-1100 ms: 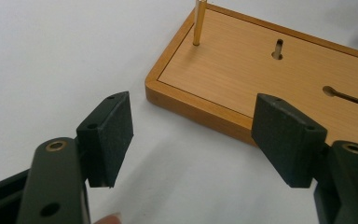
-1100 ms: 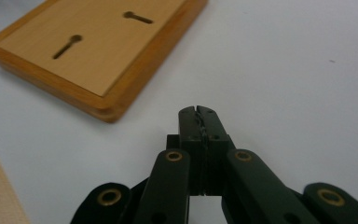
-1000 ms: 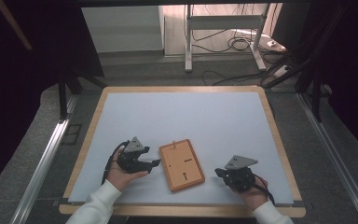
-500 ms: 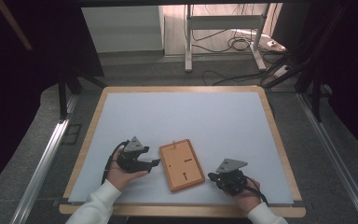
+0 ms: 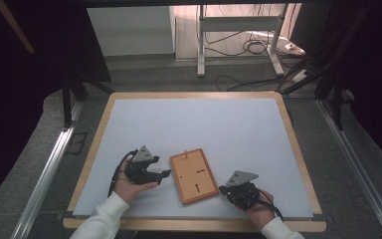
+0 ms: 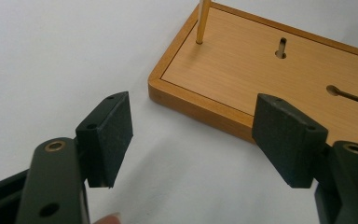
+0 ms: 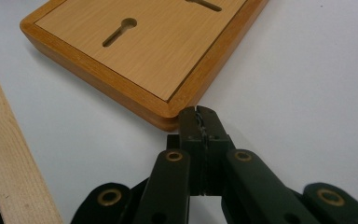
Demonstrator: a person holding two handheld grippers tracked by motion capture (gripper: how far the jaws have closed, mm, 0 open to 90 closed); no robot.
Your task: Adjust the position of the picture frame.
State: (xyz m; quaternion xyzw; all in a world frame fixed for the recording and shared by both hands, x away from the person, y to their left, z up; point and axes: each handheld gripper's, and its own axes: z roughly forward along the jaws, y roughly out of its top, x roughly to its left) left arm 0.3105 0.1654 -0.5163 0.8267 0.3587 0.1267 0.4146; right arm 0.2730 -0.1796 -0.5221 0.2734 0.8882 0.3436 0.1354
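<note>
your right gripper (image 5: 225, 189), jaws pressed together, has slid in to the near corner of the flat orange-brown wooden board (image 5: 195, 175) at lower centre, suggesting a nudge; left gripper (image 5: 165, 173) waits spread.

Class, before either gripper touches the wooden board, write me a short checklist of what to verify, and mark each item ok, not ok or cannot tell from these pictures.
1. Left gripper open: ok, jaws wide apart, nothing between them.
2. Right gripper open for a grasp: not ok, jaws shut together at the board's corner.
3. Board lying flat on the table: ok.
4. Thin peg standing upright in the board: ok.
5. Right gripper touching the board: cannot tell, its tips sit right at the corner.
6. Two keyhole slots unobstructed: ok.
</note>
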